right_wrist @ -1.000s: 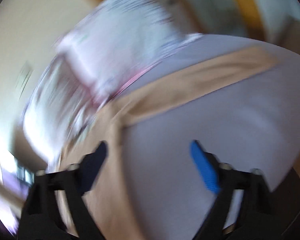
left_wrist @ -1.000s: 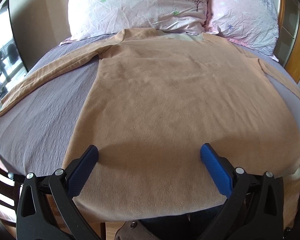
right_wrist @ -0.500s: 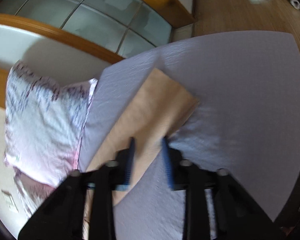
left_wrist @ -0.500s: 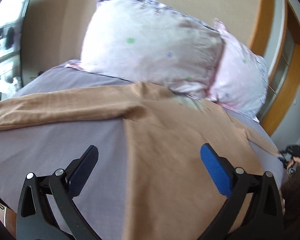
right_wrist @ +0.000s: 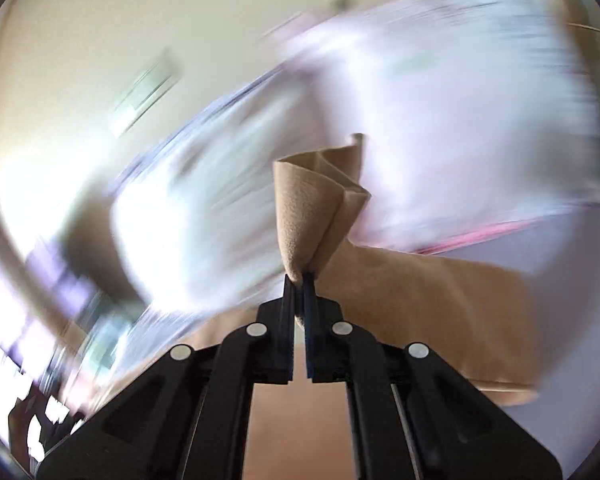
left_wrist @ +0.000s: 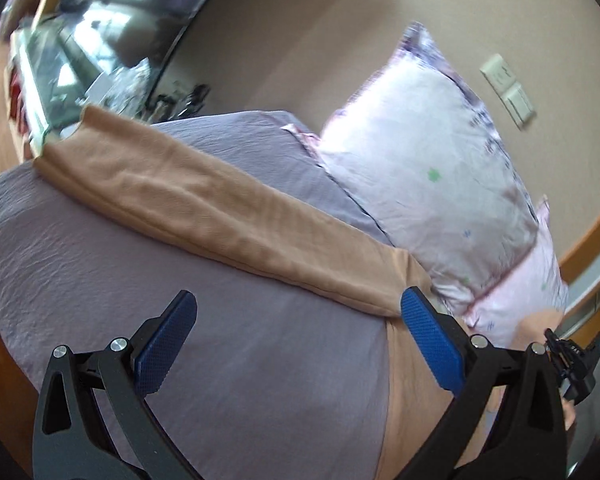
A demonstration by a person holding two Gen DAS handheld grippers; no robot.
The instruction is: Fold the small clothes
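Note:
A tan long-sleeved top lies on a grey-purple bed. In the left wrist view its left sleeve [left_wrist: 220, 216] stretches flat from the cuff at the upper left down to the shoulder. My left gripper [left_wrist: 296, 344] is open and empty, hovering above the sheet just short of the sleeve. In the right wrist view my right gripper [right_wrist: 299, 280] is shut on the end of the right sleeve [right_wrist: 320, 208] and holds it lifted, the cuff bunched above the jaws. The rest of the top [right_wrist: 420, 300] lies below.
Two white floral pillows [left_wrist: 440, 168] lie at the head of the bed against a beige wall. The grey-purple sheet [left_wrist: 100, 280] drops off at the left edge. A glass cabinet [left_wrist: 80, 52] stands beyond it. The right wrist view is motion-blurred.
The right gripper closed on the right sleeve end and lifted it, swinging toward the pillows. The left gripper moved from the hem to the left sleeve, still open.

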